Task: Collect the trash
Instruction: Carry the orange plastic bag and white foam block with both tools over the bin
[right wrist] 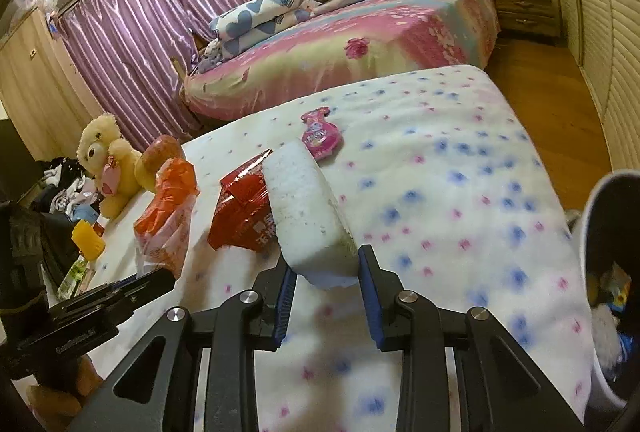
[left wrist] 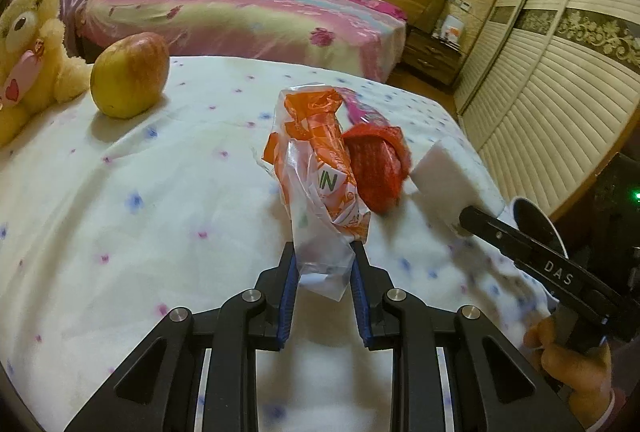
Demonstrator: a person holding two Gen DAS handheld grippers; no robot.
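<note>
My left gripper is shut on an orange and clear plastic bag, held just above the white flowered bedspread. A red wrapper lies right behind the bag, and a pink wrapper lies beyond it. My right gripper is shut on a white foam block, which also shows in the left wrist view. In the right wrist view the red wrapper lies left of the block, the orange bag further left, and the pink wrapper beyond.
An apple and a yellow teddy bear sit at the far left of the bedspread. A white bin with items inside stands at the bed's right edge. A pink bed and a wardrobe stand beyond.
</note>
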